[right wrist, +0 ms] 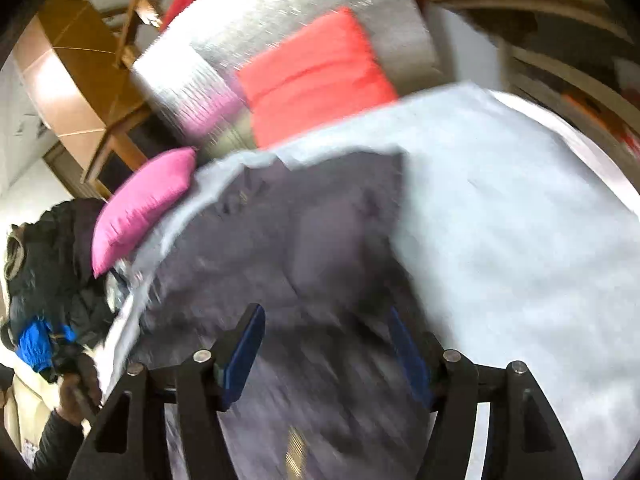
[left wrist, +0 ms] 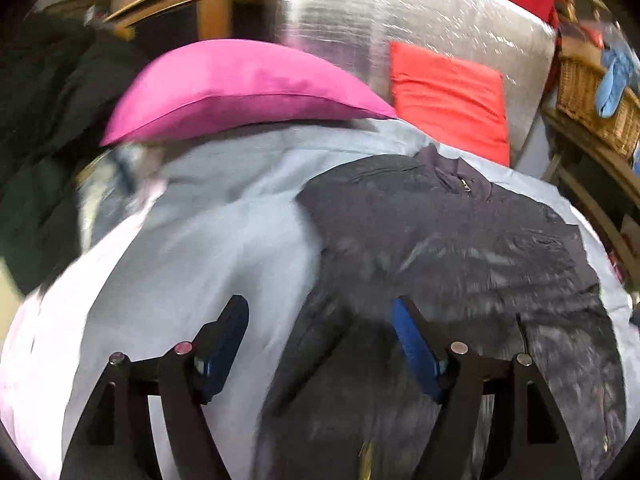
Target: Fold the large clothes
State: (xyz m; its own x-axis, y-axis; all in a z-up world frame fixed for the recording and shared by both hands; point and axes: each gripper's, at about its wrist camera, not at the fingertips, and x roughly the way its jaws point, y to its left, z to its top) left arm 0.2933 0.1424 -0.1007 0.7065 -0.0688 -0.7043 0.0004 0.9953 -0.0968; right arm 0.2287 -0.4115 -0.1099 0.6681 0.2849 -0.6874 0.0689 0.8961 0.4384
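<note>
A dark grey puffer jacket [left wrist: 460, 240] lies spread on a pale blue sheet [left wrist: 208, 220], collar and zip at the far end. My left gripper [left wrist: 320, 312] is open above the jacket's near left edge, nothing between its blue pads [left wrist: 412, 344]. In the right wrist view the same jacket [right wrist: 304, 240] lies on the sheet [right wrist: 500, 220], blurred by motion. My right gripper [right wrist: 326, 320] is open over the jacket's near part, holding nothing.
A pink cushion [left wrist: 240, 84] and a red cushion [left wrist: 448, 96] lie at the far end against a silver padded panel [left wrist: 420, 12]. A heap of dark clothes [right wrist: 52, 264] sits left. A wicker basket [left wrist: 592, 96] stands on shelves at right.
</note>
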